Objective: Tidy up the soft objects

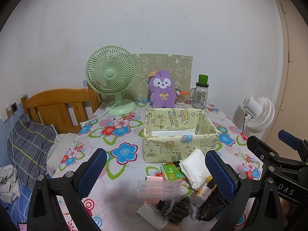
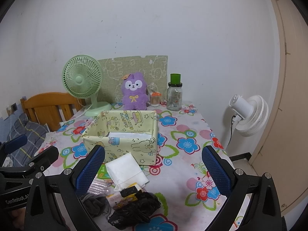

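Above floral tablecloth (image 2: 192,127), both tongs (image 1: 156,170) (image 2: 153,165) hover agape.

Box interior (image 1: 173,132) mostly hidden

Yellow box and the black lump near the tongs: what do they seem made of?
The yellow box looks like a box covered in glossy printed wrapping paper: creased corners, slightly bowed walls, cartoon birthday print. What is underneath cannot be told. The black lump looks like thin plastic film, probably a crumpled bag: shiny, with sharp irregular wrinkles. Both would likely give under a squeeze.
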Tool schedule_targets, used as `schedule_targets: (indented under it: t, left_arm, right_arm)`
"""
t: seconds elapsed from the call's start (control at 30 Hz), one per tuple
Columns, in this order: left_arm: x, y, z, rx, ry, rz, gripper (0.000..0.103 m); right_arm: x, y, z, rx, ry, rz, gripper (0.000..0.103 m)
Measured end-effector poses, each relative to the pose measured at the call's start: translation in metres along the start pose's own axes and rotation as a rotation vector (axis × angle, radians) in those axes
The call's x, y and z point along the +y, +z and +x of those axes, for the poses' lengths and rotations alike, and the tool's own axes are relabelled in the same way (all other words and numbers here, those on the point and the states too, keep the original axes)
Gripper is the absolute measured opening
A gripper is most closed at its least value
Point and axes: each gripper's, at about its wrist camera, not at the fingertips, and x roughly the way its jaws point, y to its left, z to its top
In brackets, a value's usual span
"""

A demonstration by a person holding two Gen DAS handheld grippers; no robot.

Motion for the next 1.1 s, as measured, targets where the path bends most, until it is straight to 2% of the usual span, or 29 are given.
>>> schedule_targets:
  t: [1.1]
  left_arm:
    - [0.001,-0.003,0.011,0.036,0.003,-0.015,0.103]
  right_arm:
    - [-0.002,0.000,0.007,0.018,0.020,0.008,0.102]
